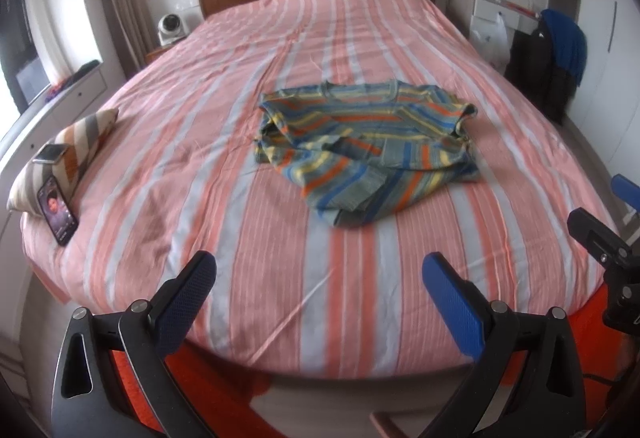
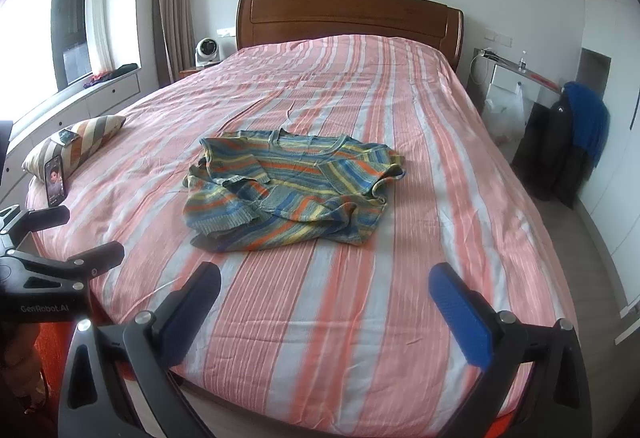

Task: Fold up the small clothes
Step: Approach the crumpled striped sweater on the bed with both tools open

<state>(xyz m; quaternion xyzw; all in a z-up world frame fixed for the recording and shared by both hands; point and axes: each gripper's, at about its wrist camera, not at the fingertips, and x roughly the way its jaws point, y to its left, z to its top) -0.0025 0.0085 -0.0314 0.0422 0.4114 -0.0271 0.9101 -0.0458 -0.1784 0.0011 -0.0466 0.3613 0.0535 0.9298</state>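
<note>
A small knit sweater (image 1: 366, 150) with blue, orange, yellow and green stripes lies on the middle of the bed (image 1: 256, 270), its sleeves and lower part folded over the body. The right wrist view shows the sweater (image 2: 294, 190) with its neckline toward the headboard. My left gripper (image 1: 320, 270) hangs open over the foot of the bed, well short of the sweater, with nothing between its fingers. My right gripper (image 2: 325, 280) is open too, equally near the foot edge and empty. Each gripper shows at the edge of the other's view.
A striped cushion (image 1: 70, 154) lies at the bed's left edge with a lit phone (image 1: 57, 210) leaning on it. A wooden headboard (image 2: 348, 18) stands at the far end. Dark and blue clothes hang on a chair (image 2: 568, 142) to the right. A small fan (image 2: 207, 52) sits on the nightstand.
</note>
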